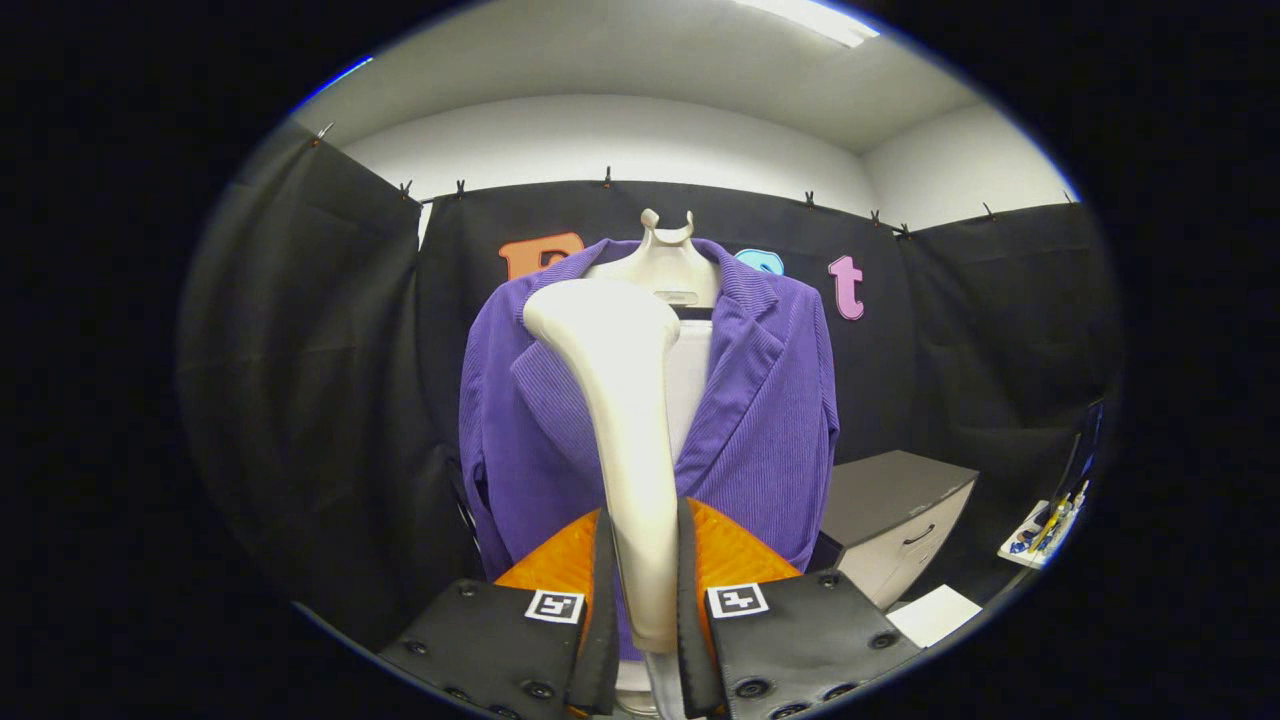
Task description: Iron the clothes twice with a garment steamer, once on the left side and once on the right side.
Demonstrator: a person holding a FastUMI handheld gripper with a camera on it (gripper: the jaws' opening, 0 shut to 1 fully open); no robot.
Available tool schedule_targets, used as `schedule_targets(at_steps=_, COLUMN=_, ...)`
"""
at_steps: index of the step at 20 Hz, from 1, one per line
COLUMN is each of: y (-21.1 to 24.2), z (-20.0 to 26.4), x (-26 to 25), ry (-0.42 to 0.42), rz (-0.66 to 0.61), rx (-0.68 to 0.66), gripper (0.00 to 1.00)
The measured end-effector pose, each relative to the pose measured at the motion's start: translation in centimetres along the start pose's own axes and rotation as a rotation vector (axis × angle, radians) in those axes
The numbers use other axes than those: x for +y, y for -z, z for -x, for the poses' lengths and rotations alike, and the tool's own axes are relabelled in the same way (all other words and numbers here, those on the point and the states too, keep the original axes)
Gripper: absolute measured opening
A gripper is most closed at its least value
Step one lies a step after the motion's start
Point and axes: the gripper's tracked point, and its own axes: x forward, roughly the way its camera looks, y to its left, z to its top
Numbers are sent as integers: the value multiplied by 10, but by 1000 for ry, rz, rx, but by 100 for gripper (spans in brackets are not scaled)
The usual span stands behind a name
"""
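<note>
The garment steamer (620, 400), a pale cream wand, stands upright between the two fingers of the gripper (645, 610), which press on its handle from both sides and pinch it fast. Its broad head (600, 315) flares out at the top and tilts a little to one side, level with the collar of the purple jacket (760, 440) just beyond it.

The jacket is ribbed like corduroy and hangs open on a pale hanger form (668, 262), with a white panel (690, 370) showing between its lapels. The steamer's neck and head stand right in front of the jacket, covering one lapel and much of the middle of the chest (whether the head actually touches the cloth cannot be told from here). The fingers hide the jacket's lower hem, and the steamer's handle runs down out of sight between them.

Behind the jacket hangs the black cloth wall (330, 400), clipped along its top edge. Off to one side and lower down stands a grey drawer cabinet (895, 520) with a dark handle, its drawer closed. A white sheet (935, 613) lies in front of it. Further out a white tray (1045, 525) holds a few small items, too small and blurred to name.
</note>
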Motion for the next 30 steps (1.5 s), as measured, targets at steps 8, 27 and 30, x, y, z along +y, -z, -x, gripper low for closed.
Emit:
schedule_targets(at_steps=8, y=27, z=-41, x=28, ry=-5, rz=71, rx=46, gripper=32)
schedule_targets(at_steps=27, y=135, z=-33, x=-15, ry=50, rz=133, rx=225, gripper=32)
schedule_targets(at_steps=30, y=148, z=-26, x=-15, ry=47, rz=140, rx=240, gripper=32)
